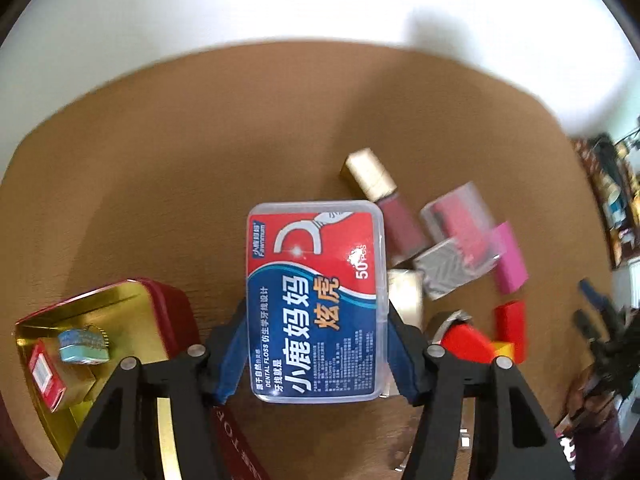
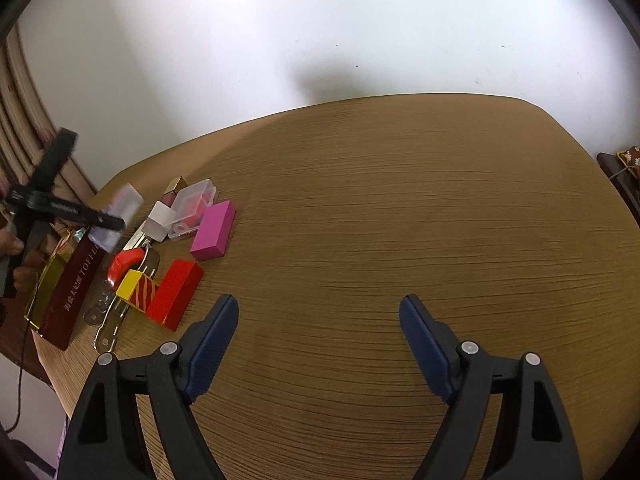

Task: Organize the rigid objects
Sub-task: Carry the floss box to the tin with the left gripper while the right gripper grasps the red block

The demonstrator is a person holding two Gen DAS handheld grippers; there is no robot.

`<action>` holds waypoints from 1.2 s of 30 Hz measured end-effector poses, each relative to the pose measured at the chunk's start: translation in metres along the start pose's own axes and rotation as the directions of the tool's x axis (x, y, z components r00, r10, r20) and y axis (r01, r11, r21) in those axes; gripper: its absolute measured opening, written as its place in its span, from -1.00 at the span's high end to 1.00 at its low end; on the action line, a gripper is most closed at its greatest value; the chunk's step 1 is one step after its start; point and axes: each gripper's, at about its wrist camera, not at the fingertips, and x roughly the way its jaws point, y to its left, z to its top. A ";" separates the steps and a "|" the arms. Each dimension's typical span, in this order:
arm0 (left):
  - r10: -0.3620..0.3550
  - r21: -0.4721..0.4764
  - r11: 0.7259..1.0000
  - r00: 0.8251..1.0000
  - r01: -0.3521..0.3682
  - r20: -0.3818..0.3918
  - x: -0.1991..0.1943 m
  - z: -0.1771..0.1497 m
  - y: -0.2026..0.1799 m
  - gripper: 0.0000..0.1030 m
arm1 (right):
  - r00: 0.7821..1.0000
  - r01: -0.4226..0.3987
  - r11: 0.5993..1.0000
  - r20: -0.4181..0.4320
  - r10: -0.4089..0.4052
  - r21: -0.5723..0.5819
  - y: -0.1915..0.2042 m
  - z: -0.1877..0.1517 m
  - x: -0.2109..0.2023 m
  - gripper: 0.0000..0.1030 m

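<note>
My left gripper [image 1: 316,316] is shut on a clear dental floss box [image 1: 316,300] with a red and blue label, held above the brown table [image 1: 200,184]. An open red tin [image 1: 100,344] with a gold inside sits at the lower left and holds small boxes. My right gripper [image 2: 318,308] is open and empty over bare table [image 2: 400,200]. At its far left the left gripper [image 2: 60,204] shows blurred with the box.
A pile lies right of the floss box: a gold-capped lipstick [image 1: 372,176], a clear case with pink contents [image 1: 460,220], a pink block [image 2: 212,230], a red block [image 2: 176,294], a yellow block [image 2: 134,286], a white cube [image 2: 160,222], metal keys [image 2: 108,320]. A white wall stands behind.
</note>
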 end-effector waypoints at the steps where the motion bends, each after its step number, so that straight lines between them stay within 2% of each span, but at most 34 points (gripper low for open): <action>1: 0.004 -0.011 1.000 1.000 -0.004 0.029 -0.012 -0.003 0.001 -0.20 | 1.000 0.000 1.000 0.000 0.000 0.000 0.000 0.000 0.000 -0.56; 4: -0.024 -0.051 0.998 0.995 0.029 0.092 -0.045 -0.016 0.006 -0.20 | 1.000 0.004 1.000 0.005 -0.004 -0.006 0.001 0.000 -0.001 -0.56; 6: -0.014 -0.090 0.996 0.990 0.027 0.143 -0.071 -0.033 0.013 -0.20 | 1.000 0.003 1.000 0.006 -0.003 -0.017 0.003 0.000 -0.002 -0.56; 9: -0.035 -0.168 0.983 0.982 0.067 0.188 -0.100 -0.062 0.030 -0.20 | 1.000 0.008 0.998 0.009 -0.007 -0.057 0.011 0.000 -0.004 -0.56; 10: -0.031 -0.187 0.980 0.981 0.068 0.193 -0.107 -0.062 0.040 -0.20 | 1.000 -0.001 0.997 0.010 0.002 -0.078 0.015 0.001 -0.005 -0.56; 11: -0.030 -0.221 0.972 0.980 0.074 0.196 -0.113 -0.075 0.050 -0.20 | 1.000 -0.026 0.995 0.008 0.027 -0.095 0.020 0.001 -0.006 -0.56; 13: -0.027 -0.273 0.958 0.980 0.081 0.196 -0.116 -0.094 0.062 -0.20 | 0.997 -0.073 0.991 -0.006 0.073 -0.113 0.031 0.004 -0.006 -0.56; 16: 0.007 -0.304 0.951 0.982 0.052 0.190 -0.119 -0.109 0.070 -0.20 | 0.992 -0.121 0.981 -0.040 0.117 -0.151 0.056 0.008 -0.002 -0.53; 18: 0.039 -0.320 0.947 0.981 0.024 0.189 -0.120 -0.123 0.078 -0.20 | 0.992 -0.118 0.980 -0.069 0.108 -0.161 0.071 0.009 0.003 -0.34; 20: 0.032 -0.338 0.941 0.981 0.034 0.190 -0.120 -0.134 0.086 -0.20 | 0.989 -0.122 0.981 -0.103 0.108 -0.148 0.085 0.012 0.010 0.04; 22: 0.024 -0.358 0.933 0.982 0.045 0.185 -0.110 -0.142 0.087 -0.20 | 0.990 -0.078 0.987 -0.131 0.059 -0.143 0.096 0.016 0.020 0.10; 23: 0.015 -0.366 0.929 0.982 0.056 0.187 -0.108 -0.145 0.090 -0.20 | 0.987 -0.083 0.986 -0.146 0.062 -0.143 0.101 0.017 0.024 0.16; 30: 0.005 -0.370 0.927 0.982 0.066 0.186 -0.095 -0.154 0.099 -0.20 | 0.978 -0.042 0.993 -0.206 0.018 -0.112 0.117 0.029 0.049 0.17; 36: 0.032 -0.376 0.926 0.982 0.041 0.184 -0.091 -0.157 0.109 -0.20 | 0.956 -0.017 0.998 -0.294 -0.003 -0.066 0.120 0.027 0.074 0.22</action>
